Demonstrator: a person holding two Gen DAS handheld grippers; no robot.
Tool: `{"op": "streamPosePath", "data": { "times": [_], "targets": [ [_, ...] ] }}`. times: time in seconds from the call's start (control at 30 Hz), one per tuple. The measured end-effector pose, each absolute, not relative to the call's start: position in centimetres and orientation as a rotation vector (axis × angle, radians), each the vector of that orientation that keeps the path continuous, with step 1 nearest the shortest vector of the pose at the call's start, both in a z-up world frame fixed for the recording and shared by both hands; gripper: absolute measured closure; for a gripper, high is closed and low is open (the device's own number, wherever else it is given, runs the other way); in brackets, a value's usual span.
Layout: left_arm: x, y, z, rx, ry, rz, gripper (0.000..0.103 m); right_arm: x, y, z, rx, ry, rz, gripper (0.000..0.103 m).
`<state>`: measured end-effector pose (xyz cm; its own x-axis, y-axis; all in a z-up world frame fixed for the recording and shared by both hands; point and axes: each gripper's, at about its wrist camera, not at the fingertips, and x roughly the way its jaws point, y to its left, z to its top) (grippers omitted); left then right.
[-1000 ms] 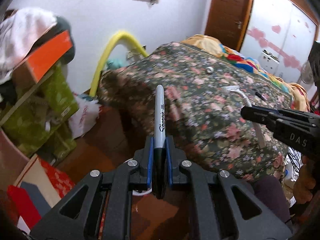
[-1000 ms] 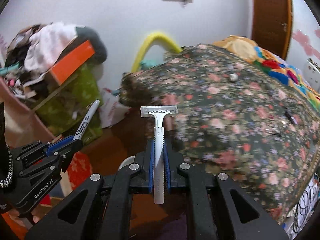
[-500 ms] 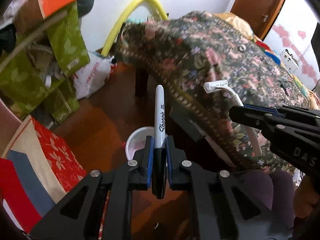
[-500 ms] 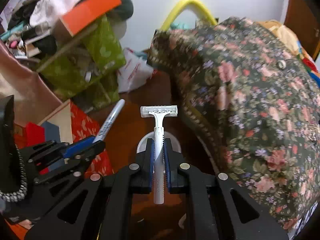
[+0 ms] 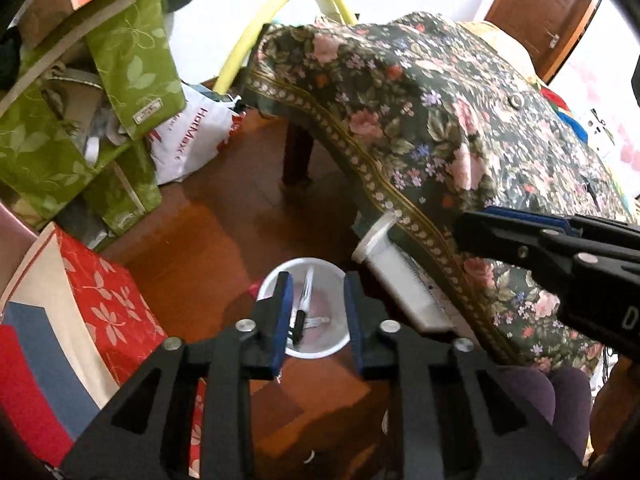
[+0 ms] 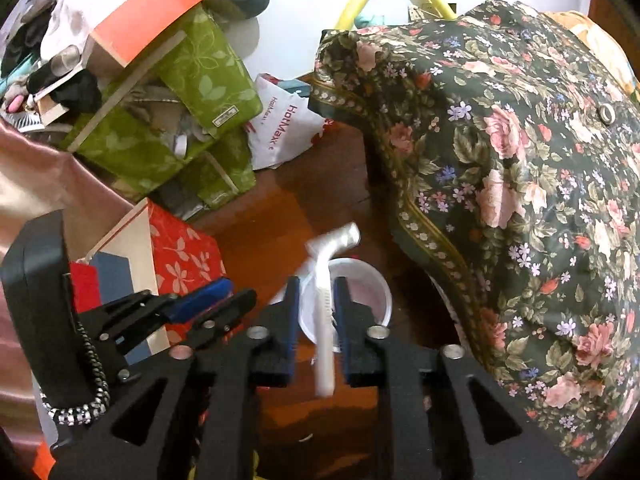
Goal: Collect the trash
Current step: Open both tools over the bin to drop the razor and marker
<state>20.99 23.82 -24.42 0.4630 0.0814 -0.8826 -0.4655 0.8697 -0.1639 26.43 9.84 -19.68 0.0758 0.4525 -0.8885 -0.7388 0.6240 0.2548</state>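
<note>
Black left gripper (image 5: pixel 317 316) and right gripper (image 6: pixel 316 316), fingers parted, are held above white bin (image 5: pixel 334 350) on wooden floor (image 5: pixel 224 240); razor (image 6: pixel 326 308) unclamped between right fingers.

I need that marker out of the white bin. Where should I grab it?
Take the marker by its pale barrel, above the black cap, coming straight down from above: it lies slanted inside the white bin, whose rim blocks any sideways approach.

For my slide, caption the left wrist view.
Open left gripper above a white cup holding a marker.
</note>
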Motion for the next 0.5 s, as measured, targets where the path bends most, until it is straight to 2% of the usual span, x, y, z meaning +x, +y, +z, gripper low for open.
{"op": "streamPosePath", "data": {
  "times": [0.27, 0.5],
  "targets": [
    [19.7, 22.9, -22.4, -0.347, 1.018, 0.352, 0.078, 25.7, 8.6, -18.7, -0.361, 1.124, 0.897, 0.080],
    [18.1, 20.0, -18.2, -0.268, 0.939, 0.344, 0.078, 24.3, 5.8, -15.9, -0.354, 1.047, 0.897, 0.080]
  ]
}}
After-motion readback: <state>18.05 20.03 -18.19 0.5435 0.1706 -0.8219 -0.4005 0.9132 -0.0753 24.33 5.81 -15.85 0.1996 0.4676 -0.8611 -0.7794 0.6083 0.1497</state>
